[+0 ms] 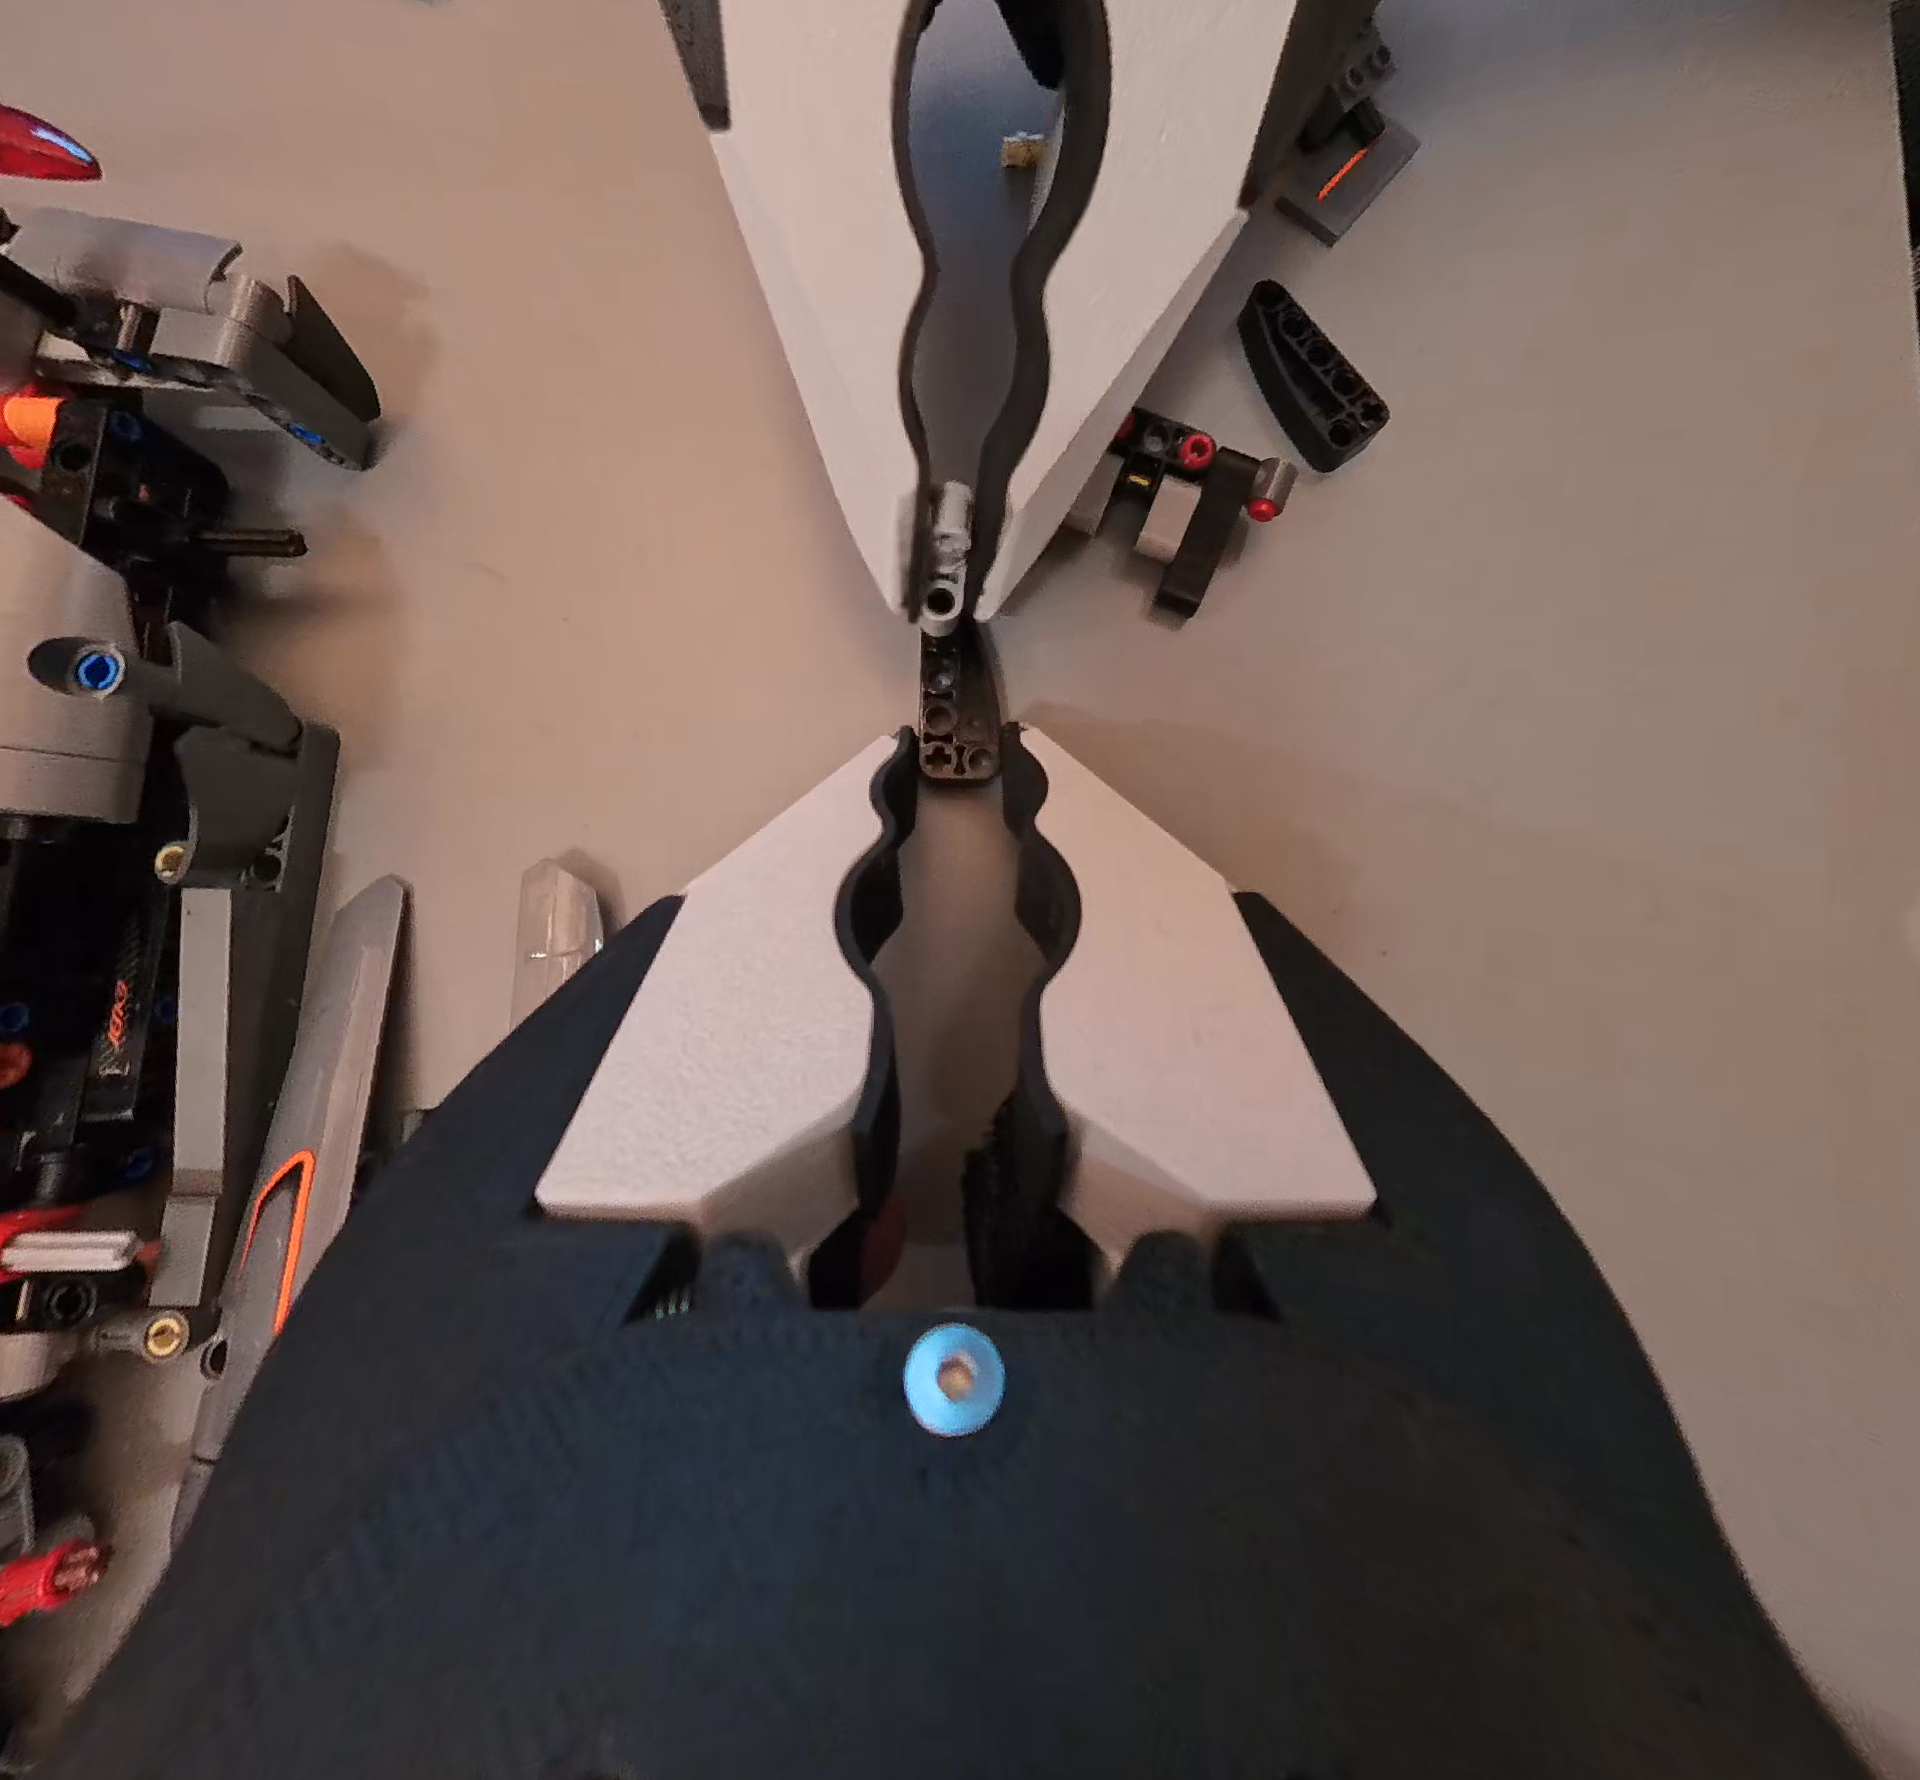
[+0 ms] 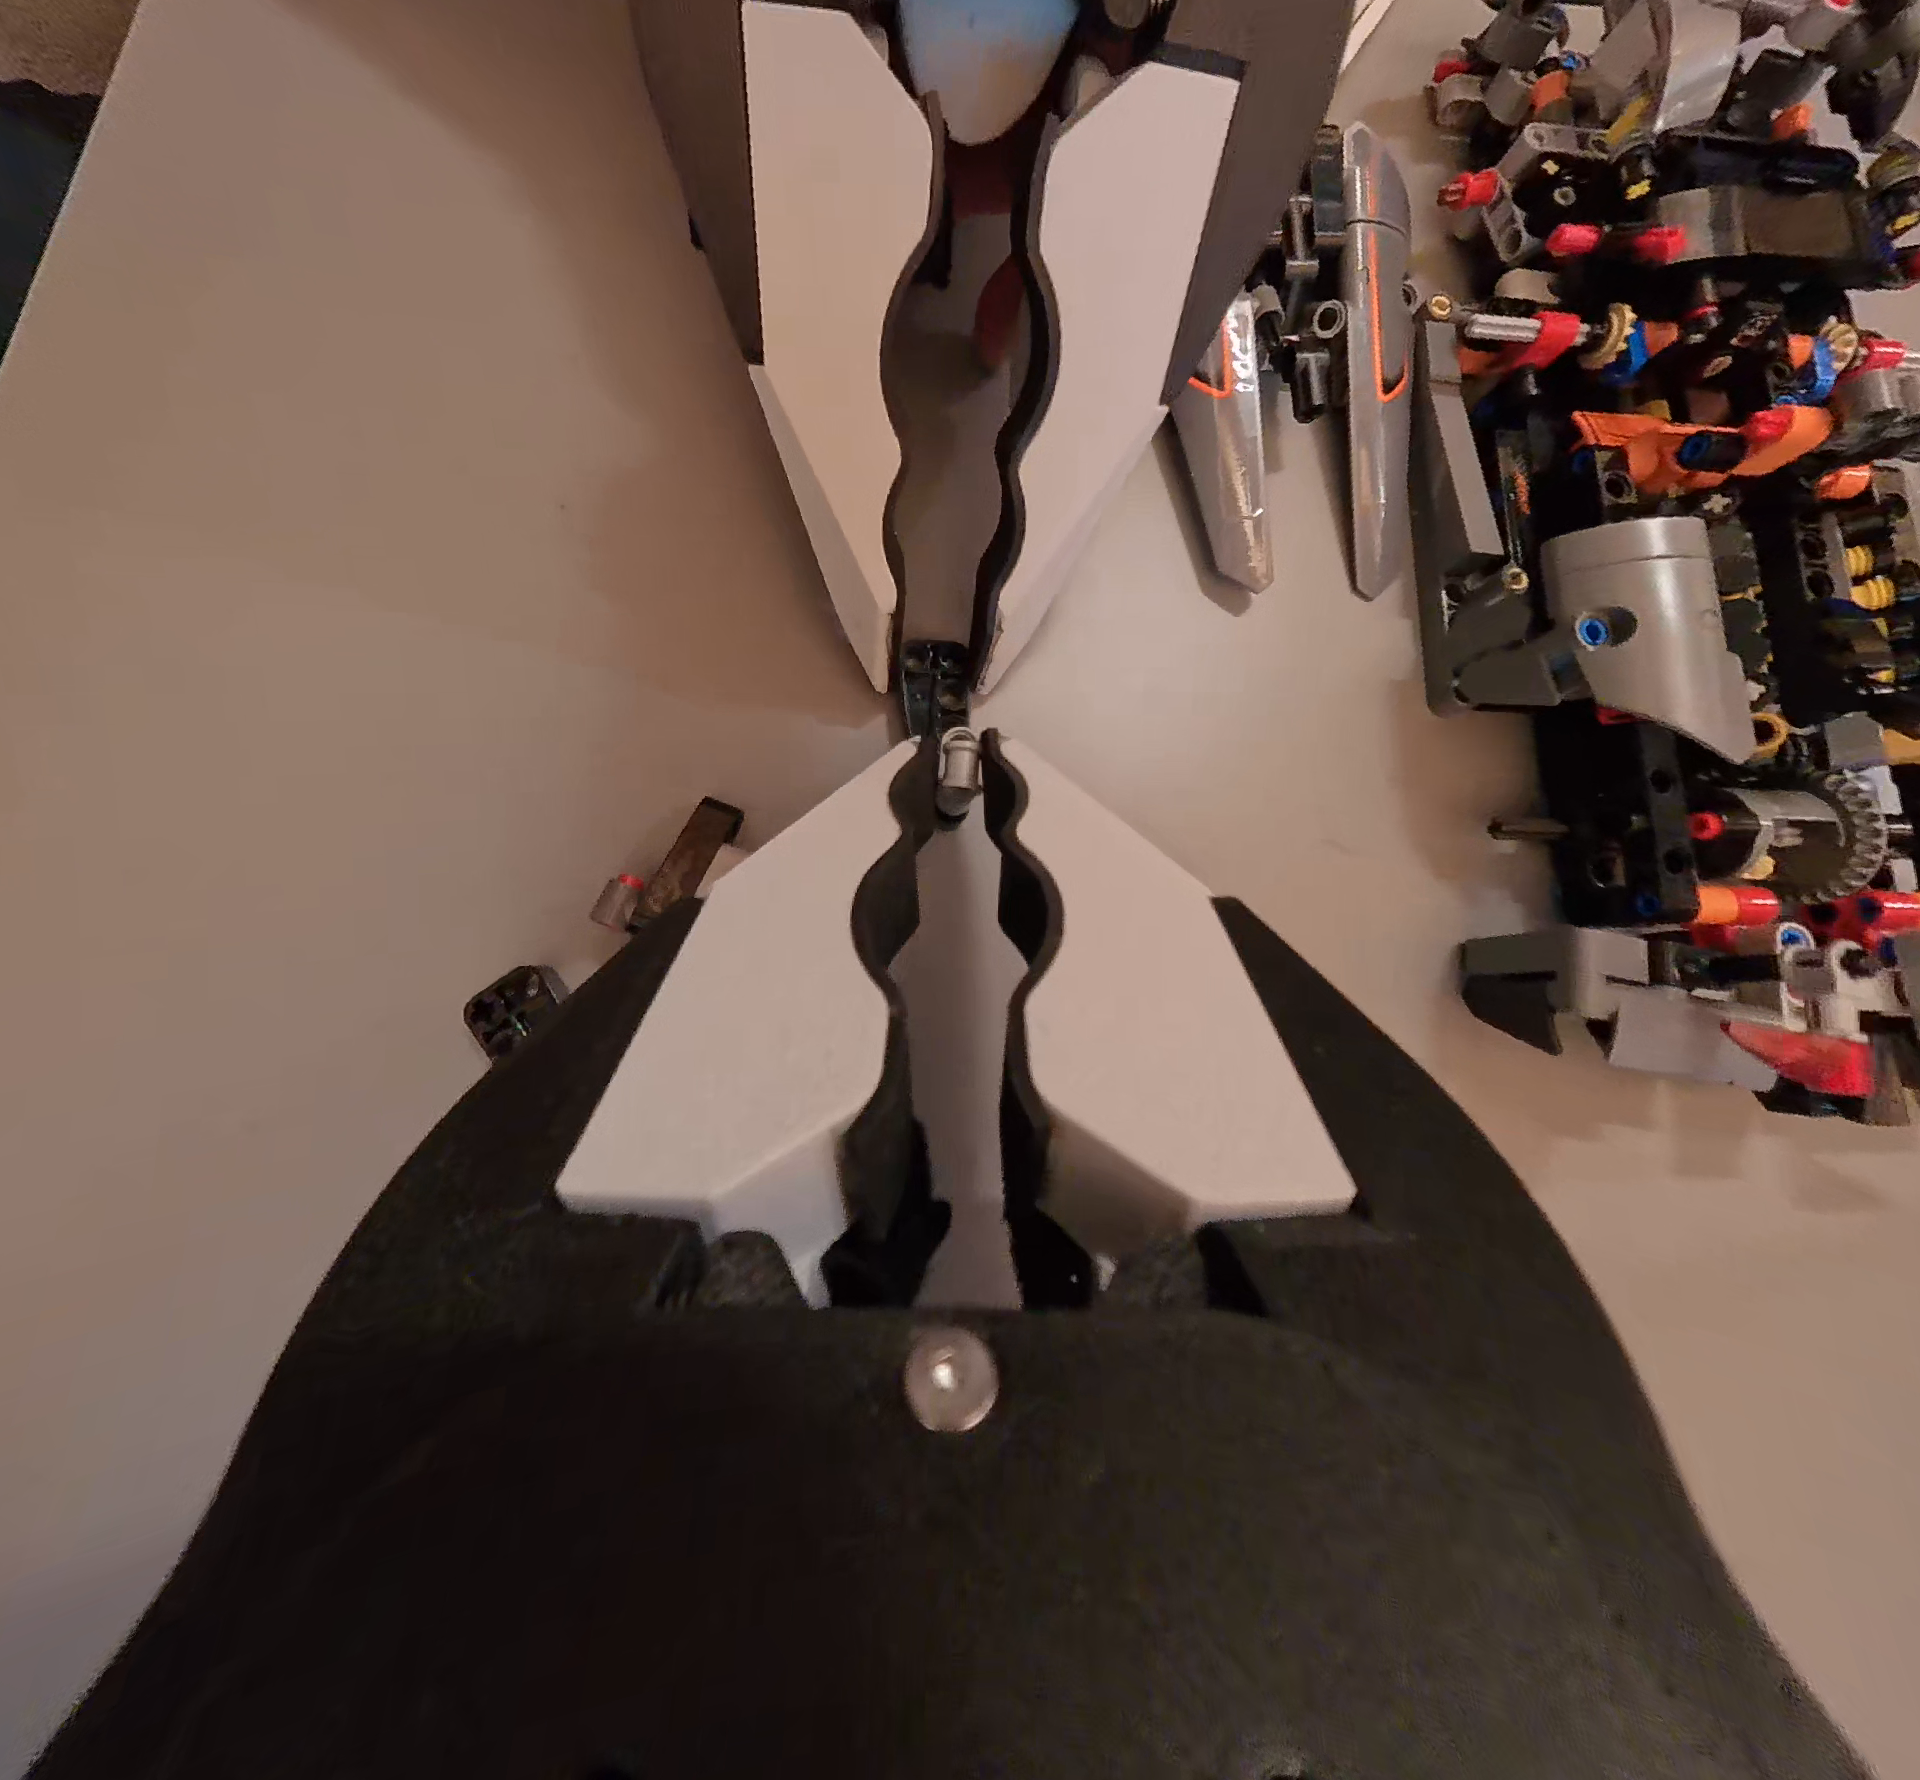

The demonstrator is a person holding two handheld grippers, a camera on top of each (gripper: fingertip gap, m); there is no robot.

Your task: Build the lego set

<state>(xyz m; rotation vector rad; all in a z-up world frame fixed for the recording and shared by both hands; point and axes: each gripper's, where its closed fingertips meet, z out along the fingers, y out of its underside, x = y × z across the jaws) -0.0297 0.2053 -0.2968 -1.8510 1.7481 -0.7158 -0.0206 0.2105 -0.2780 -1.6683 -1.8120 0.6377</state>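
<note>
Across the pale table [image 2: 364, 380], the largest thing is the half-built model [image 2: 1683, 525], a dense grey, black and orange assembly well off to one side of where we work. Loose parts lie scattered nearer by — a curved black panel [image 1: 1314, 374] among them.

Our two claws meet tip to tip above the bare tabletop. The left gripper [image 1: 958, 756] is clamped on a small black beam [image 1: 954, 728]; the right gripper [image 2: 958, 774] is clamped on a light grey pin connector [image 2: 958, 766], which touches or nearly touches the beam's end.

We judge the risk is misalignment: both pieces are pinched only at the fingertips, so an off-axis push could twist one loose — and drop it.
</note>
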